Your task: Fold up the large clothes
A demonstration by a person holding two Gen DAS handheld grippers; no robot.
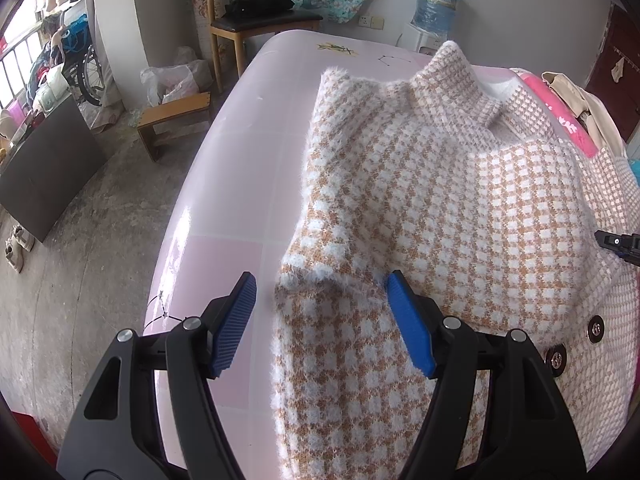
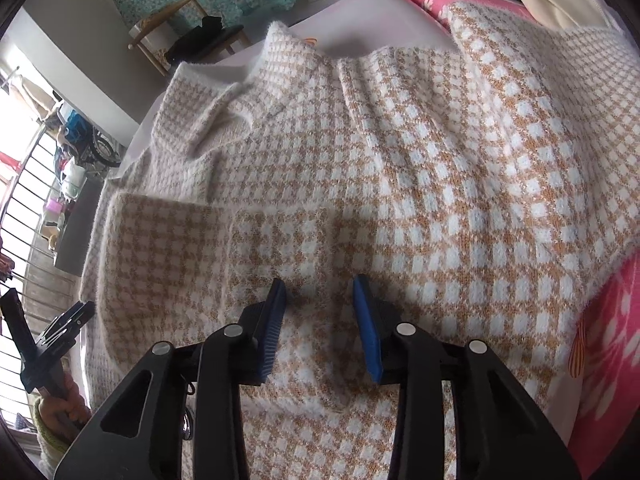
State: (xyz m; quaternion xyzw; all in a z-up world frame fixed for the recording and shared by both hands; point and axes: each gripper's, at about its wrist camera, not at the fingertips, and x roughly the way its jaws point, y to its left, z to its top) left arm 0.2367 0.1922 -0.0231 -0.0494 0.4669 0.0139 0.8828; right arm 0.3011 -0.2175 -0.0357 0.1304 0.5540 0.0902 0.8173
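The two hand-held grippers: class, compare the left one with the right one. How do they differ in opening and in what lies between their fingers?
The left hand-held gripper stands wide open; the right hand-held gripper has its jaws much closer together. The left straddles the coat's edge and sleeve cuff, one finger over the pink table; the right sits wholly over the coat body. Both have blue pads, black frames, and point down at the cloth.

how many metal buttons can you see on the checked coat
2, both in the left wrist view near the right edge: one button on the front panel, another button just below and left of it. More may be hidden under folds of the checked coat.
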